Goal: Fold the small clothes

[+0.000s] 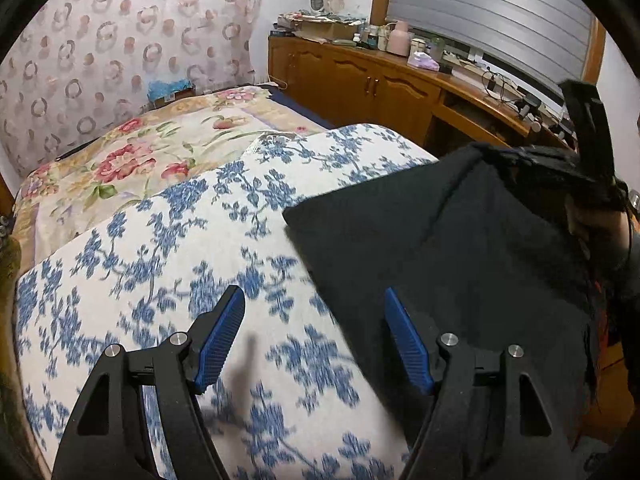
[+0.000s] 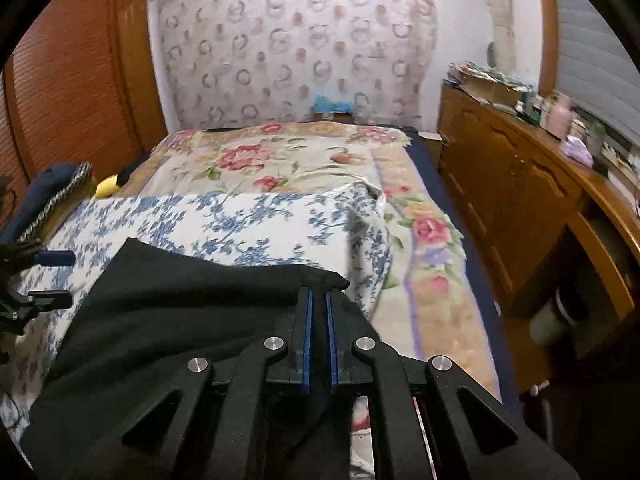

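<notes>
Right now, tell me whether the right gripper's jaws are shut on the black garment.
Shut on it: the right gripper has its jaws nearly together, pinching the black garment at its edge.

A home bedroom: a bed (image 2: 420, 280) under a floral bedspread (image 2: 280, 160), a blue-and-white patterned cloth (image 1: 160, 280) over it. Beside the bed, wooden cabinets (image 1: 360, 80) topped with bottles and clutter; behind the bed, a ring-patterned curtain (image 2: 296, 48).
</notes>
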Tool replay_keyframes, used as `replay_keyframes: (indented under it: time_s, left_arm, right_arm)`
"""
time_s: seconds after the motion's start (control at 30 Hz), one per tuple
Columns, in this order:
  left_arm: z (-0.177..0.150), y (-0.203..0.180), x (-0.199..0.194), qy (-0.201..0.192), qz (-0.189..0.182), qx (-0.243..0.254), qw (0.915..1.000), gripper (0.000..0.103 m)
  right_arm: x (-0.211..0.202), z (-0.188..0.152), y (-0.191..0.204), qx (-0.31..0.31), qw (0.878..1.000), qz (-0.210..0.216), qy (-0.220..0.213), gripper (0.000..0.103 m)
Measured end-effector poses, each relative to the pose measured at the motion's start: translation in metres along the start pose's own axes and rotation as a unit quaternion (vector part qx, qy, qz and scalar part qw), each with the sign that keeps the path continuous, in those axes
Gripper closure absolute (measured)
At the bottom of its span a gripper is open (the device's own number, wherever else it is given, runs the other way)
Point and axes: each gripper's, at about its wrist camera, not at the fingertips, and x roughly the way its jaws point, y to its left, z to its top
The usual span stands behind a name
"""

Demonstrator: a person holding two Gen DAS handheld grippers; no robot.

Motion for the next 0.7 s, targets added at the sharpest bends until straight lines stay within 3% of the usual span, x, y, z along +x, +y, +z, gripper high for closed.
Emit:
replay_keyframes:
  time_s: [0.23, 0.33, 0.4, 0.47, 0.7]
  left_arm:
    - [0.02, 0.004, 0.026, 0.014, 0.002, 0.002, 0.9999, 0.03]
    - [0.026, 0.007, 0.037, 0.019, 0.007, 0.004, 0.9998, 0.03]
    - [0.03, 0.009, 0.042, 0.021, 0.006, 0.005, 0.9998, 0.03]
    - [0.032, 0.011, 0.048, 0.025, 0.002, 0.003, 0.9997, 0.035]
    - [0.034, 0.013, 0.057, 0.026, -0.012, -0.011, 0.9995, 0.046]
  right_arm:
    - [0.025, -0.003, -0.014, 0.011, 0.999, 0.006, 0.038, 0.094]
    - [0.037, 0.004, -0.015, 0.012, 0.999, -0.003, 0.05, 0.077]
    - [0.041, 0.008, -0.02, 0.021, 0.998, -0.014, 0.055, 0.054]
    - [0.046, 0.009, -0.021, 0.037, 0.998, -0.009, 0.058, 0.048]
    - [0.058, 0.012, -0.021, 0.056, 0.995, 0.04, 0.074, 0.047]
